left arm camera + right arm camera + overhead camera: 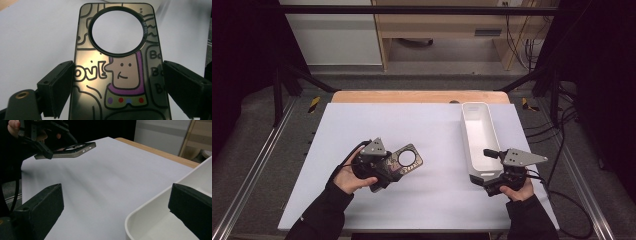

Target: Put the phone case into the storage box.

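Two grippers over a white table (432, 200), one loaded.
The left gripper (394, 165) clamps a cartoon-printed phone case (117, 75); the right gripper (488, 170), jaws apart, straddles the white bin's (477, 130) near wall.

Lab recording bench, black metal frame (412, 10), trailing cables (522, 50), white-covered table (432, 130)

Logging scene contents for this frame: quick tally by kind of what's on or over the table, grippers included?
Phone case: 1, clamped in the left gripper
White bin: 1, nothing visible in it
Grippers: 2, left plus the right gripper, jaws open at the bin's near end
Total: 4
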Available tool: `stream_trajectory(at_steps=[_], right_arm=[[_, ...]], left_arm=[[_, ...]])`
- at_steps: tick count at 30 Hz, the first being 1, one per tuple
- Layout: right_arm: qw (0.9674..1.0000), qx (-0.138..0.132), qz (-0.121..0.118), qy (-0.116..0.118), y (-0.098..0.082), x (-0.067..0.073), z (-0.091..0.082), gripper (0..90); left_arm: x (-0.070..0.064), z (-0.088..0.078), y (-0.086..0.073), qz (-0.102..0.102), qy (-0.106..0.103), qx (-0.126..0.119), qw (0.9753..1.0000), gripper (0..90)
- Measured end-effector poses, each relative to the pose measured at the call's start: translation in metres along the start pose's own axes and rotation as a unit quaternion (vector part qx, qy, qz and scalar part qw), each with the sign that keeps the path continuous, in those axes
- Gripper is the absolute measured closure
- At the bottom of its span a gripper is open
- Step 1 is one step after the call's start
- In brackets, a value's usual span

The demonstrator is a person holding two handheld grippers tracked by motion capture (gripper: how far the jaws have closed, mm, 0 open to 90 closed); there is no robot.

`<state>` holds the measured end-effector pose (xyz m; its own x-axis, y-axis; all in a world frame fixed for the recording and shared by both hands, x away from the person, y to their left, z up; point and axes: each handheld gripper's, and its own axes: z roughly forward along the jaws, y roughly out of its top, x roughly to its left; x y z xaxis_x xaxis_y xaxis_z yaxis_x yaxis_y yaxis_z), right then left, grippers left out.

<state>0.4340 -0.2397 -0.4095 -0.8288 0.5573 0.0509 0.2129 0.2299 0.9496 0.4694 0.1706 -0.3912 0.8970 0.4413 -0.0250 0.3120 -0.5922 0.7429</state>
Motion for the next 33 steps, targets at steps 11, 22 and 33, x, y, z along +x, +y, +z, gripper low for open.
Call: stream_trajectory(at_steps=[11, 22, 33], right_arm=[[0.9994, 0.014, -0.012, 0.028, 0.004, 0.010, 0.012, 0.8], [0.9972, 0.033, -0.018, 0.066, 0.006, 0.018, 0.027, 1.2], [0.9932, 0.056, -0.034, 0.096, 0.010, 0.024, 0.037, 1.8]], left_arm=[[-0.011, 0.003, 0.005, 0.017, -0.025, 0.003, 0.9995, 11.8], [-0.018, 0.010, 0.007, 0.026, -0.042, 0.010, 0.9987, 11.8], [-0.028, 0.015, 0.011, 0.042, -0.065, 0.010, 0.9969, 11.7]])
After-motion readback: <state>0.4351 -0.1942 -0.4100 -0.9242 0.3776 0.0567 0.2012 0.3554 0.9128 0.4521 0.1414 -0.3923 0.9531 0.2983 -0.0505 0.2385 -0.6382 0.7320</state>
